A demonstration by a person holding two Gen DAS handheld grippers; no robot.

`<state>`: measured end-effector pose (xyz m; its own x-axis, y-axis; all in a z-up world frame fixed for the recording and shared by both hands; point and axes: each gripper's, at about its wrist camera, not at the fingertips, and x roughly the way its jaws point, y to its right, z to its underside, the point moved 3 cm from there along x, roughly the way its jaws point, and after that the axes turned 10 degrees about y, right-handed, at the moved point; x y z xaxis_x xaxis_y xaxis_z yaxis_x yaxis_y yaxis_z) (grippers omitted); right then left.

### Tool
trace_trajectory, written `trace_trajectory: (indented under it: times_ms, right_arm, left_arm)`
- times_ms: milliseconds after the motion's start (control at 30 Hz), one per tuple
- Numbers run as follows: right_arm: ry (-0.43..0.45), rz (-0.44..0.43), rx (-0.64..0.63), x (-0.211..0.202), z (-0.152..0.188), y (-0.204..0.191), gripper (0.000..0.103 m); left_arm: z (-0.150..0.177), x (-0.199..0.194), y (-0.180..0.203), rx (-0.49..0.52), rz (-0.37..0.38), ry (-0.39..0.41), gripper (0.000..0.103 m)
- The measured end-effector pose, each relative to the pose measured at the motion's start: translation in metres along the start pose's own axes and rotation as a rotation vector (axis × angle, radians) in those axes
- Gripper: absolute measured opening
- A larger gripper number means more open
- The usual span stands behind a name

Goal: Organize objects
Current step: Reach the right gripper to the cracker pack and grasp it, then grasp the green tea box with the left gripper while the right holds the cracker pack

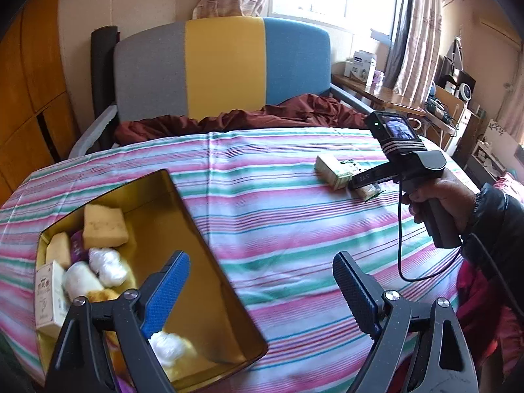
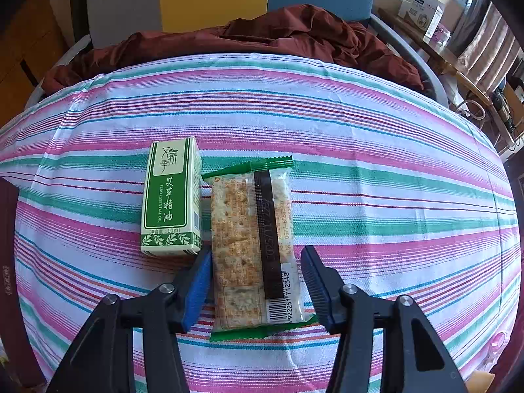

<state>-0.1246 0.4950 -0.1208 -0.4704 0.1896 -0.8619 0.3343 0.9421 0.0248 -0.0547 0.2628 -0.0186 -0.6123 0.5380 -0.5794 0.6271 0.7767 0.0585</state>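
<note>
A gold tin box (image 1: pixel 209 281) lies open on the striped bed at the left, with sponges, white wrapped balls and a small carton inside. My left gripper (image 1: pixel 262 291) is open and empty above its right rim. My right gripper (image 2: pixel 255 262) is open, its fingers either side of a green-edged cracker packet (image 2: pixel 252 245), not clamped. A green and white essential oil box (image 2: pixel 172 196) lies just left of the packet. In the left wrist view the right gripper (image 1: pixel 360 181) hovers over both items (image 1: pixel 332 170).
The striped sheet (image 2: pixel 360 163) covers the bed. A crumpled maroon blanket (image 1: pixel 262 114) lies by the grey, yellow and blue headboard (image 1: pixel 222 65). A wooden side table (image 1: pixel 376 91) with boxes stands at the right, with cluttered shelves beyond.
</note>
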Motion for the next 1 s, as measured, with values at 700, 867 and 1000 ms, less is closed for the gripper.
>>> trace_trajectory:
  times_ms: [700,867,1000]
  right_arm:
    - [-0.047,0.055,0.142,-0.02,0.038,0.073,0.042]
    - [-0.05,0.06,0.126,-0.017,0.038,0.077,0.043]
    - [-0.054,0.049,0.134,-0.017,0.038,0.081,0.043]
  left_arm:
    - [-0.061,0.172,0.09,-0.085,0.119,-0.217,0.091]
    - [-0.069,0.216,0.1,-0.102,0.104,-0.262,0.09]
    - [-0.074,0.249,0.106,-0.098,0.083,-0.289,0.088]
